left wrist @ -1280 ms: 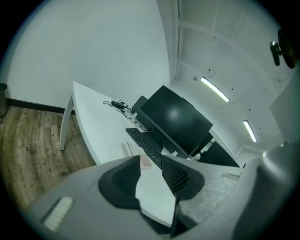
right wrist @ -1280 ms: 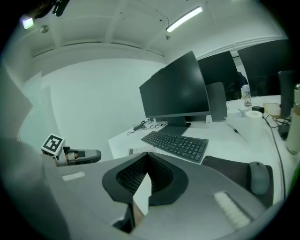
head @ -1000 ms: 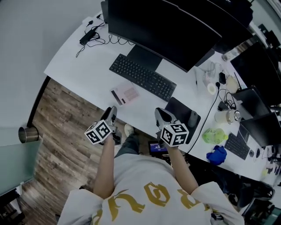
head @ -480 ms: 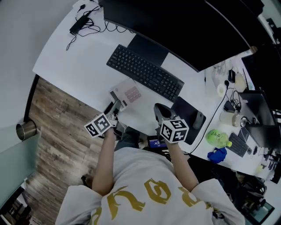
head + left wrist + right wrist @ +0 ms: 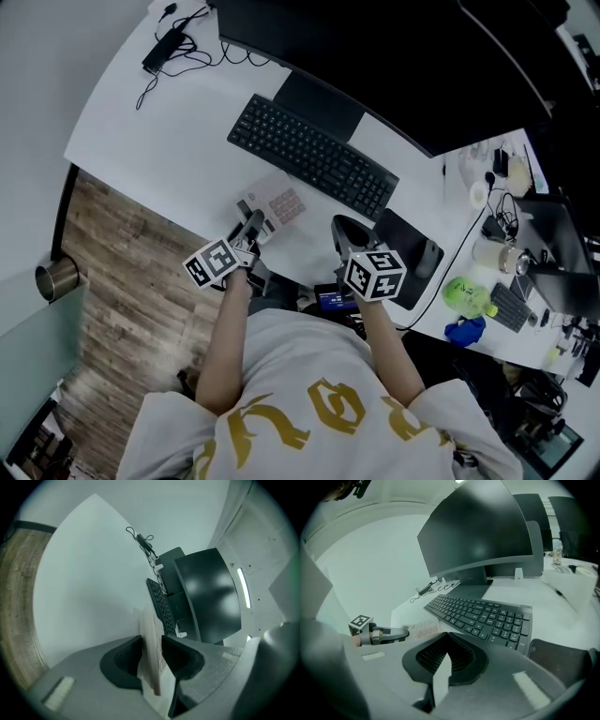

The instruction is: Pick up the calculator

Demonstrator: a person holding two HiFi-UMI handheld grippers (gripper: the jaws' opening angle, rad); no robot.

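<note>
Starting far left of the keyboard (image 5: 312,156), a black power adapter with its coiled cable (image 5: 164,49) lies near the back corner of the white desk (image 5: 159,131). Nearer the person, just in front of the keyboard's left half, the calculator (image 5: 278,203) lies by the desk's front edge, pale with rows of pinkish keys. The left gripper (image 5: 253,223) reaches it from the front edge; in the left gripper view its two dark jaws are drawn in on the calculator's near end, one on each face, with the thin slab filling the gap between them. I cannot tell whether the calculator is off the desk top. In front of the keyboard's right end, the right gripper (image 5: 345,230) hovers over the desk edge, its jaws closed together with nothing between them. Behind the keyboard stands a large dark monitor (image 5: 394,66). Just right of the keyboard lies a black mouse pad (image 5: 412,262), and further right a green bundle (image 5: 466,292) and a blue one (image 5: 466,330).
</note>
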